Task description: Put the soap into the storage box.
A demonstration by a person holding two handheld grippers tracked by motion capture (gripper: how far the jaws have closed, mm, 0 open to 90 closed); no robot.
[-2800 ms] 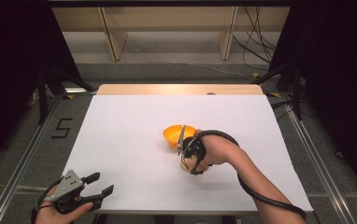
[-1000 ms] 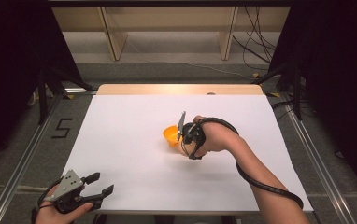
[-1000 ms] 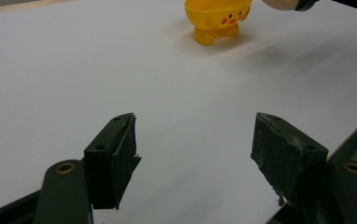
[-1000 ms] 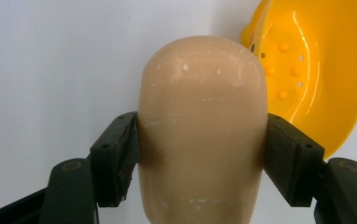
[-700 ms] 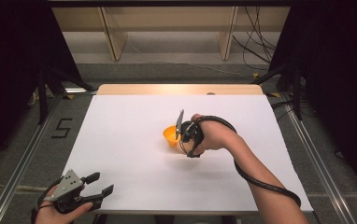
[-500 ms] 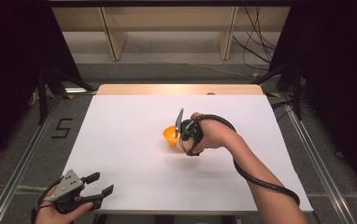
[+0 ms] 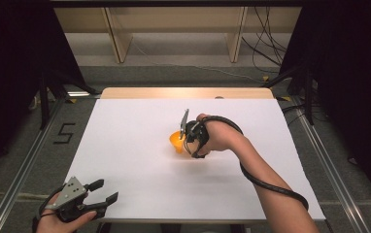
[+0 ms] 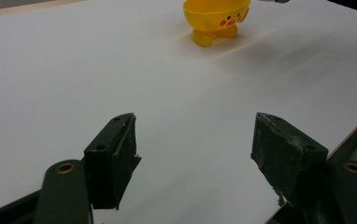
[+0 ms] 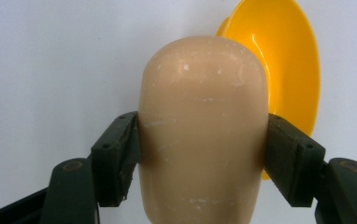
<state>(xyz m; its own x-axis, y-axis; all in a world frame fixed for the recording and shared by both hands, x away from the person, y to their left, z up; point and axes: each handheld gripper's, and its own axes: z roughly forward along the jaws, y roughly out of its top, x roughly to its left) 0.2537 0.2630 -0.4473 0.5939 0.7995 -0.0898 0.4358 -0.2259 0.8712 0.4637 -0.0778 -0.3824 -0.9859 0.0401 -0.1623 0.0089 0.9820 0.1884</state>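
A yellow footed bowl [image 7: 175, 141] with a small face on its side [image 8: 216, 16] stands upright near the middle of the white table. My right gripper [image 7: 192, 141] points down just right of it, shut on a smooth beige egg-shaped piece [image 9: 203, 126]. In the right gripper view the yellow bowl [image 9: 291, 60] lies right behind the piece, its inside showing. My left gripper [image 7: 105, 191] rests open at the table's near left corner with nothing between its jaws [image 8: 195, 154].
White sheet [image 7: 125, 145] covers the table, with a wooden strip [image 7: 183, 92] along the far edge. Metal rails run down both sides of the table. Wooden shelf legs and cables stand on the floor beyond.
My right hand has carried the beige piece away from the near edge and a little left, up against the bowl. The left gripper has stayed put.
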